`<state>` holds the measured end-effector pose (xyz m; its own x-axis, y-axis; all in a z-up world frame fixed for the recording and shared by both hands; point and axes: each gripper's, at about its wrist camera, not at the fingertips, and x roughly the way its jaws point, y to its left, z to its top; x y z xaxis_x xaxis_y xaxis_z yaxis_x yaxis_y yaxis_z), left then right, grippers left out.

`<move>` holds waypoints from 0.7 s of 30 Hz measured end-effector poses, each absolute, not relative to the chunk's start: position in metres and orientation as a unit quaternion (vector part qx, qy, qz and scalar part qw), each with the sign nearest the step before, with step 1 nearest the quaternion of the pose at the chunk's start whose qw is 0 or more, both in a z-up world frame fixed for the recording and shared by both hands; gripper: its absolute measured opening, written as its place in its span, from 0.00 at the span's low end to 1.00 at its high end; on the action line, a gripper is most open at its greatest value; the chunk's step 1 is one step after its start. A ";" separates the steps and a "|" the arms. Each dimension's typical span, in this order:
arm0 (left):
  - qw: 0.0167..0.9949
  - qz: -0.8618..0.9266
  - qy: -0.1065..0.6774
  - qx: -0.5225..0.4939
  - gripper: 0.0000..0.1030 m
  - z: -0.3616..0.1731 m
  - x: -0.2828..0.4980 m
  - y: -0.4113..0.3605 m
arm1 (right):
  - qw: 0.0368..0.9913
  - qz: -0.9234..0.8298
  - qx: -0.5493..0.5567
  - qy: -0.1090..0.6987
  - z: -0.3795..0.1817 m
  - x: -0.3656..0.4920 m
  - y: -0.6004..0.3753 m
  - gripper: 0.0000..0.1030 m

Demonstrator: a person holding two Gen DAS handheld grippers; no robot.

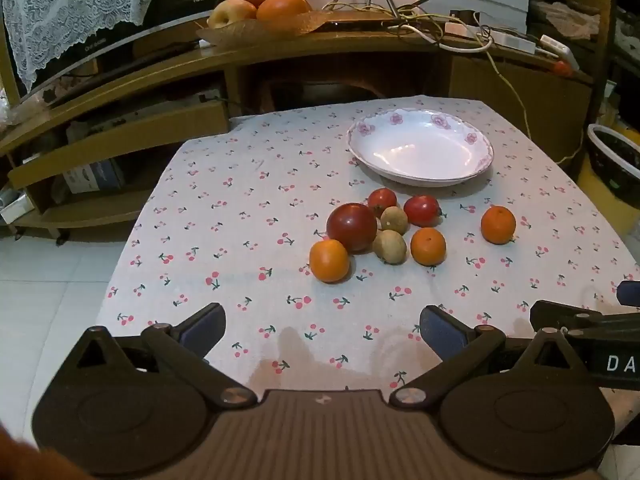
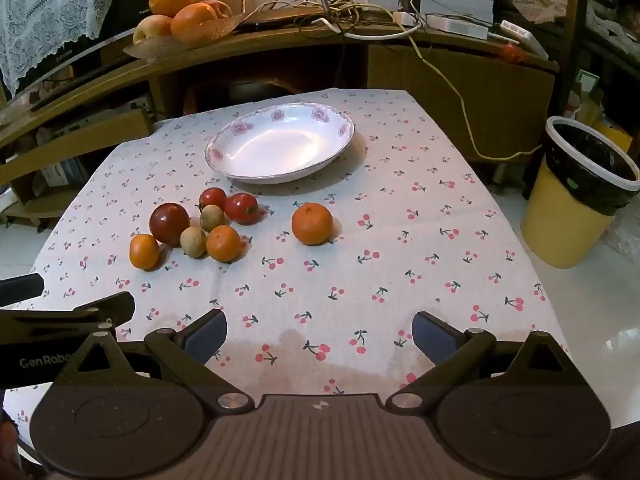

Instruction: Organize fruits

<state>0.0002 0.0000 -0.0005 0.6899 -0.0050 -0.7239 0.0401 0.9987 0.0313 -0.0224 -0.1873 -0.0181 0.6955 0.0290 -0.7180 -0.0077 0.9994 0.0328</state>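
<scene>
1. Left wrist view: the left tool (image 1: 322, 330) hangs over the near edge of the surface (image 1: 248, 200), its fingers spread wide and holding nothing. On the cherry-print cloth the white plate (image 1: 472, 136) stands at the far side with nothing in it. Just before it lies a close group: a big dark red fruit (image 1: 352, 227), two small red ones, two brown ones and two oranges. A third orange (image 1: 498, 225) sits apart to the right.
2. Right wrist view: the right tool (image 2: 319, 334) is also spread wide and holds nothing. The plate (image 2: 340, 120) is far ahead, the fruit group is to the left of centre, and the lone orange (image 2: 312, 224) is near the middle. A yellow bin (image 2: 568, 224) stands on the floor at the right.
</scene>
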 end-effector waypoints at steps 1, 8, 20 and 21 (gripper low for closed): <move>0.918 -0.013 0.396 0.023 1.00 -0.001 0.000 0.000 | 0.921 0.010 0.014 0.390 -0.019 -0.022 -0.187 0.96; 0.917 -0.010 0.398 0.027 1.00 -0.001 0.000 0.000 | 0.920 0.010 0.013 0.391 -0.021 -0.022 -0.187 0.96; 0.913 -0.012 0.407 0.021 1.00 -0.008 0.002 0.002 | 0.916 0.012 0.009 0.400 -0.025 -0.020 -0.184 0.95; 0.913 -0.012 0.407 0.021 1.00 -0.008 0.002 0.002 | 0.916 0.011 0.008 0.400 -0.025 -0.020 -0.184 0.95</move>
<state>0.0022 0.0019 -0.0085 0.6684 -0.0039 -0.7438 0.0389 0.9988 0.0297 -0.0195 -0.1838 -0.0252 0.6794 0.0271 -0.7333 -0.0142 0.9996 0.0237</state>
